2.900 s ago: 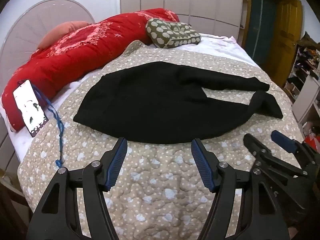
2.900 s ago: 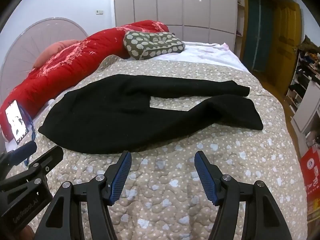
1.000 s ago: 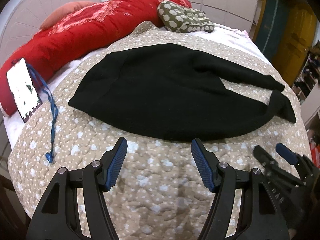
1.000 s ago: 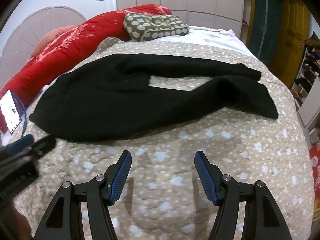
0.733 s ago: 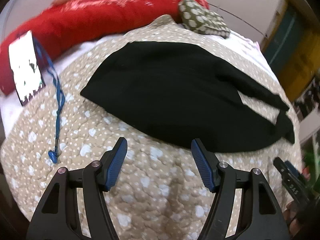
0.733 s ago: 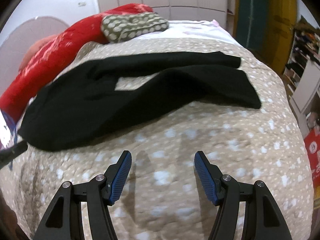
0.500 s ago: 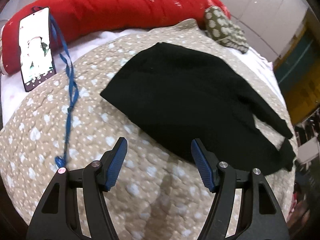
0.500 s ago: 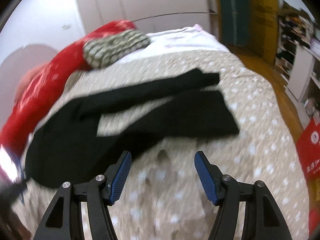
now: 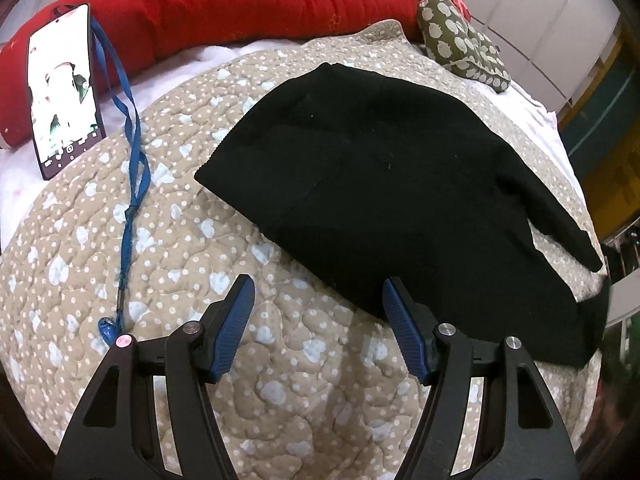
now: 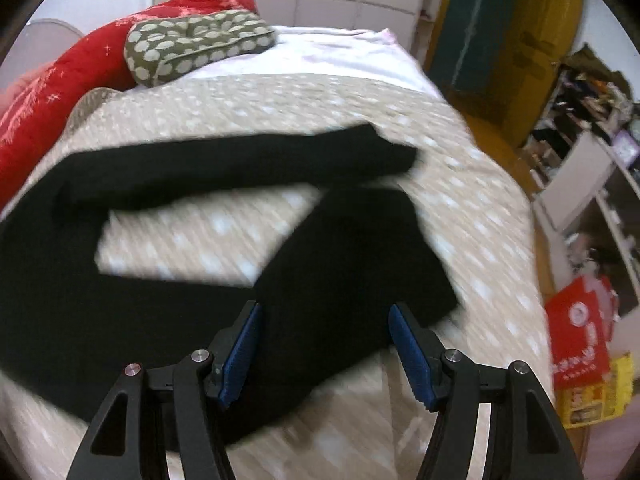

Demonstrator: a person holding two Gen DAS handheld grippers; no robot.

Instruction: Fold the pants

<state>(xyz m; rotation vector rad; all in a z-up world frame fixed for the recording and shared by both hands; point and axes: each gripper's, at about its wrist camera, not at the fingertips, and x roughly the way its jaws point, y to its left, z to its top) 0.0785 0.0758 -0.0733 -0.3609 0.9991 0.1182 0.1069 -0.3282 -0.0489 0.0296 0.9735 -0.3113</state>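
Black pants (image 9: 384, 168) lie spread flat on a beige dotted quilt (image 9: 168, 264), waist end to the left and the two legs running off to the right. My left gripper (image 9: 318, 300) hovers open over the quilt just in front of the pants' near edge, close to the waist end, with nothing between its blue pads. In the right wrist view, which is motion-blurred, the pants (image 10: 352, 248) show both legs apart. My right gripper (image 10: 324, 328) is open above the near leg close to its hem, gripping nothing.
A phone (image 9: 64, 88) with a blue lanyard (image 9: 130, 184) lies at the left edge of the bed. A red duvet (image 9: 248, 4) and a green spotted pillow (image 10: 196, 44) sit at the back. Shelves and a red box (image 10: 580, 336) stand beside the bed on the right.
My left gripper has swung left toward the waist end, rolling as it went. My right gripper has moved right and forward until the near leg's hem lies under its open pads.
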